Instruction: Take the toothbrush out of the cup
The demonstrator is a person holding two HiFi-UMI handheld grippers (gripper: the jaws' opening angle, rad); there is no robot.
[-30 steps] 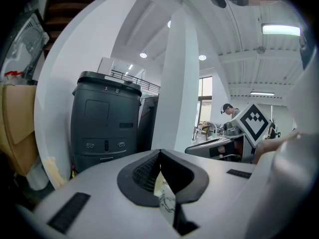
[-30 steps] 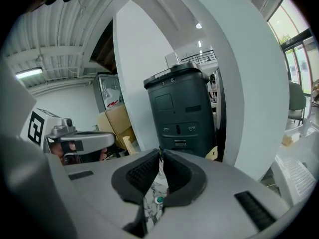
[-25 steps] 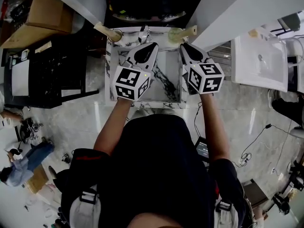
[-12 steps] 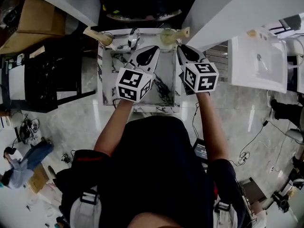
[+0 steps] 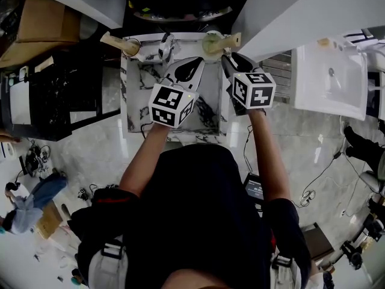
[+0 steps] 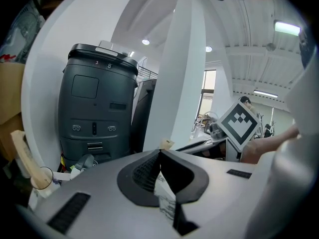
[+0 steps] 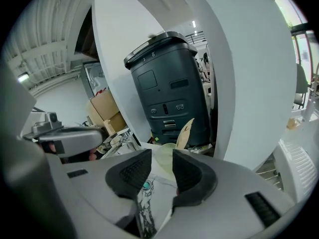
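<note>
A pale green cup with a wooden toothbrush stands at the back right corner of the marble sink. My right gripper is just in front of it. Its jaws have just been opening and now stand open with nothing between the pads. In the right gripper view the cup and toothbrush show beyond the gap of the right gripper. A second cup with a toothbrush stands at the back left. My left gripper is shut and empty over the basin, as the left gripper view also shows.
A faucet stands between the two cups. Behind the sink are a dark grey bin and white panels. A white basin is at the right, a black rack and a cardboard box at the left.
Both grippers have moved toward the back of the sink, and the right one now sits close to the right cup. The left gripper stays shut.
</note>
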